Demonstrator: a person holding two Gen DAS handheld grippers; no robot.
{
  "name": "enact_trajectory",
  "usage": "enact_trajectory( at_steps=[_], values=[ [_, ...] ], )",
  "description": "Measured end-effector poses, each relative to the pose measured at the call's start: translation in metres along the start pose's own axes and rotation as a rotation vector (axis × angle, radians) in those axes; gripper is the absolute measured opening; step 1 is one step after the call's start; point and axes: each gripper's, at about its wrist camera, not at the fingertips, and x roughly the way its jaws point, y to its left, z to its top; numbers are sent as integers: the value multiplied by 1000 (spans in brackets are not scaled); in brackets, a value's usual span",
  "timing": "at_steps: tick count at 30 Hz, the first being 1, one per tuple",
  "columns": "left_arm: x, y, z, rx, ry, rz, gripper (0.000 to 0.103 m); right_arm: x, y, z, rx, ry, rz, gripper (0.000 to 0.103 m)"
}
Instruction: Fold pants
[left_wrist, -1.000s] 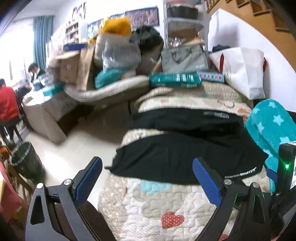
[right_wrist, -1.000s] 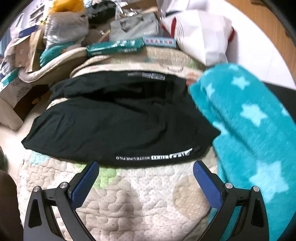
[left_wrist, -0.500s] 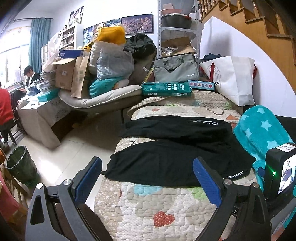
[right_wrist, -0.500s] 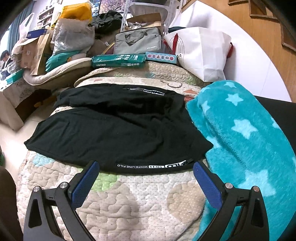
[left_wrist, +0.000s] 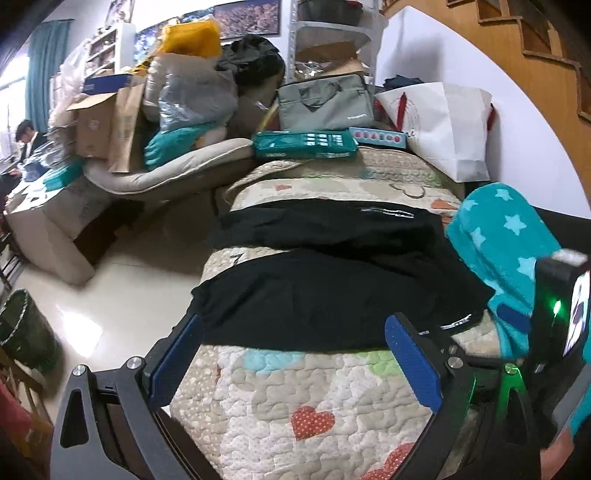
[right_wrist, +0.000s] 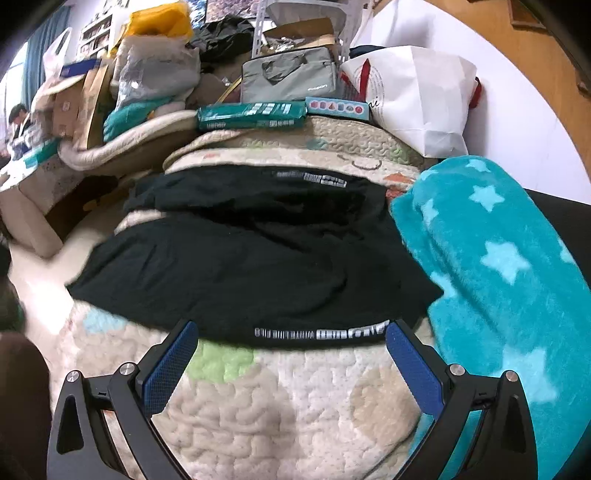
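Observation:
Black pants (left_wrist: 332, 288) lie spread across a quilted bed cover (left_wrist: 295, 398), both legs side by side, with white lettering along the near hem (right_wrist: 321, 334). They also fill the middle of the right wrist view (right_wrist: 251, 273). My left gripper (left_wrist: 295, 354) is open and empty, just short of the near leg's left end. My right gripper (right_wrist: 291, 354) is open and empty, just short of the near hem by the lettering. The right gripper's body shows at the right edge of the left wrist view (left_wrist: 554, 332).
A teal star blanket (right_wrist: 498, 266) lies right of the pants. A white bag (right_wrist: 417, 96), grey case (right_wrist: 288, 77) and teal boxes (right_wrist: 251, 114) stand at the bed's far end. Left of the bed are floor (left_wrist: 122, 288), a green bin (left_wrist: 22, 336) and piled boxes.
Both grippers have moved closer to the near edge of the pants and slightly to the left. Both stayed open. The pants have not moved.

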Motion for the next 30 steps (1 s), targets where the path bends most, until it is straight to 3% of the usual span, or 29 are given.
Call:
enact_trajectory(
  at_steps=[9, 19, 30],
  values=[
    [34, 0, 39, -13, 47, -63, 99, 29, -21, 73, -12, 20, -18, 103],
    [104, 19, 53, -41, 170, -48, 99, 90, -17, 105, -69, 95, -28, 103],
    [159, 37, 76, 6, 219, -2, 99, 142, -11, 134, -136, 129, 6, 103]
  ],
)
